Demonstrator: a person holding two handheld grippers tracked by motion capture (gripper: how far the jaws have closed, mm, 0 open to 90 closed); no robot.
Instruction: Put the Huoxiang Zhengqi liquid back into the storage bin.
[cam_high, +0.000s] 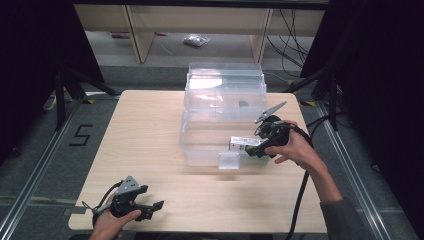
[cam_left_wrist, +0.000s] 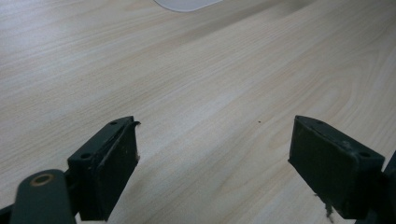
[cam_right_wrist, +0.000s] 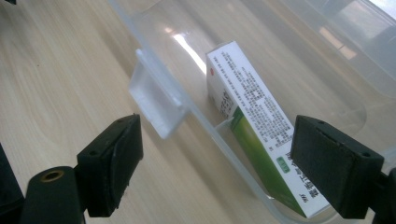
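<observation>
Hovering at the clear bin's (cam_high: 210, 145) four-o'clock rim, your right hand-held gripper (cam_high: 248, 148) stands wide open, gripping nothing; the white-and-green box (cam_right_wrist: 254, 121) lies tilted inside the bin, against its near wall, between the spread jaws. Your left hand-held gripper (cam_high: 150, 208) rests open and empty at the desk's (cam_high: 150, 130) seven-o'clock corner.
</observation>
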